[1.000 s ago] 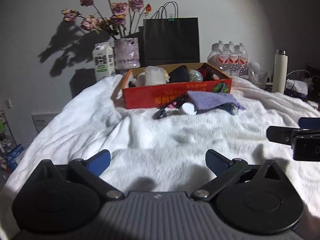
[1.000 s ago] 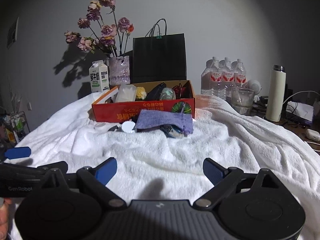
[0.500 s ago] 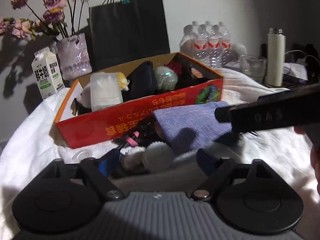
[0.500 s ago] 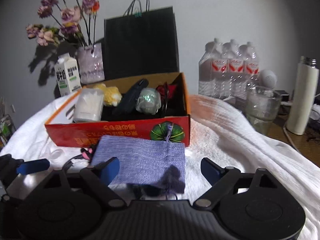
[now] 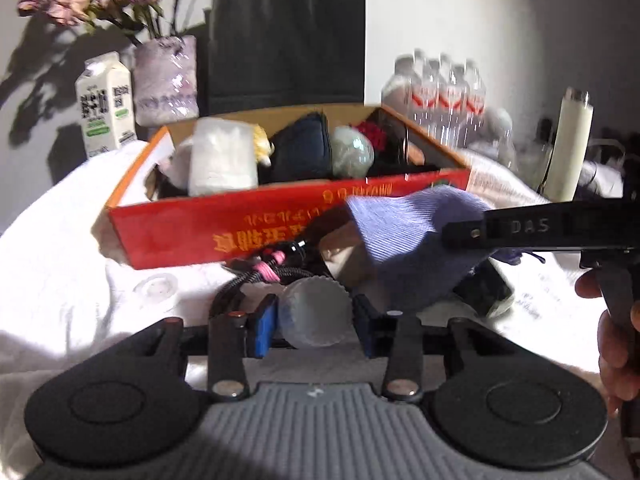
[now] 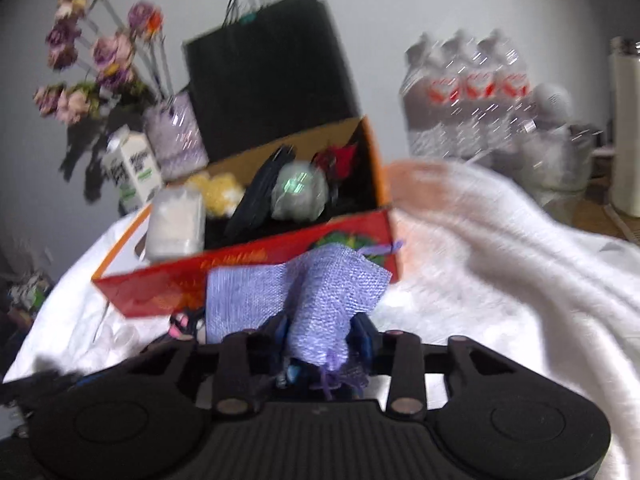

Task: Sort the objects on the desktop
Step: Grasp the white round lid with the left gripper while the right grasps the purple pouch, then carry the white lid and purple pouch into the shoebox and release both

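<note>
Gripping phase: my left gripper (image 5: pixel 314 320) pinches the ridged white cap (image 5: pixel 314 312); my right gripper (image 6: pixel 320 340) clamps the purple pouch (image 6: pixel 320 300). Next, I judge, both need lifting into the red box (image 5: pixel 248 236).

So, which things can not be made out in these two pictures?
- Left wrist: the dark object under the purple pouch, mostly covered.
- Right wrist: printing on the red box, motion-blurred.
- Right wrist: the fingers, partly hidden by the pouch.
</note>
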The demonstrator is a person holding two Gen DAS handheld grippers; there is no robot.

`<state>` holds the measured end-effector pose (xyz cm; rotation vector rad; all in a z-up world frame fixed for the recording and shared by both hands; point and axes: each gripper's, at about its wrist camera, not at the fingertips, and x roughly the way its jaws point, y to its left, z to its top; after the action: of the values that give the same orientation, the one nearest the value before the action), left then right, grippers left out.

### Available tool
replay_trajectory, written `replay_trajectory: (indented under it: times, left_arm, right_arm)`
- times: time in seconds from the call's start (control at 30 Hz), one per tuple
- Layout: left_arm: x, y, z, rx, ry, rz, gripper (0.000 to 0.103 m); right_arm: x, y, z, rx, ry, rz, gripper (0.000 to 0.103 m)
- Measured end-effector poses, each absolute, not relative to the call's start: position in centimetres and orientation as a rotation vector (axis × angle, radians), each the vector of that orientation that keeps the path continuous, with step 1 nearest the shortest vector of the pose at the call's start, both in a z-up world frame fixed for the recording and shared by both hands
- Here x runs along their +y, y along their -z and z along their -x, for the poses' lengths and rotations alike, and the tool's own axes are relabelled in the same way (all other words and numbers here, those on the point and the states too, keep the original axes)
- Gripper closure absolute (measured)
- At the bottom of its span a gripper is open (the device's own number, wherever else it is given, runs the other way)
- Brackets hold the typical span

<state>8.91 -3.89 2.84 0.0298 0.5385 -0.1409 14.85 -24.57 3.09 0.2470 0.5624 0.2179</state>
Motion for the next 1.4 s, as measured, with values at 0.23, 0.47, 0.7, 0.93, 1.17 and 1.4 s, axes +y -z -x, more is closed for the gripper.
replay_trajectory:
  times: [0.23,0.47,0.7,0.93,1.17,1.4]
  left_arm:
    - [-2.7,-5.8,-4.4,0.500,0.158,0.026,0.062]
    - [-1.1,-7.5,1.1,0.470,0.164,0.090,0.062]
    - [1.5,-6.8,6.2,0.487,0.088,0.129,0.062]
    - [2.2,-7.0,11.1,0.441,0.052,0.159,0.062]
    - [1.4,-8.1,14.9,0.327,0.123,0.131,0.062]
    - [1.0,-8.7,16.3,0.297,0.152,0.122,0.062]
  right_arm:
    - [-26.6,-5.8,-11.9,0.492,-0.267,-0.308,0.086]
    - [-25.8,-8.6,-4.0,0.446,-0.387,-0.245,0.096]
    - [-19.9,-6.0,8.5,0.293,-0.383,0.141,0.096]
    - [-18.1,-6.3,14.1,0.224,-0.384,0.040,0.096]
    - [-15.8,-7.5,18.1,0.068,-0.350,0.161,0.096]
    - [-14.8,-7.9,21.0,0.037,-0.364,0.208,0.096]
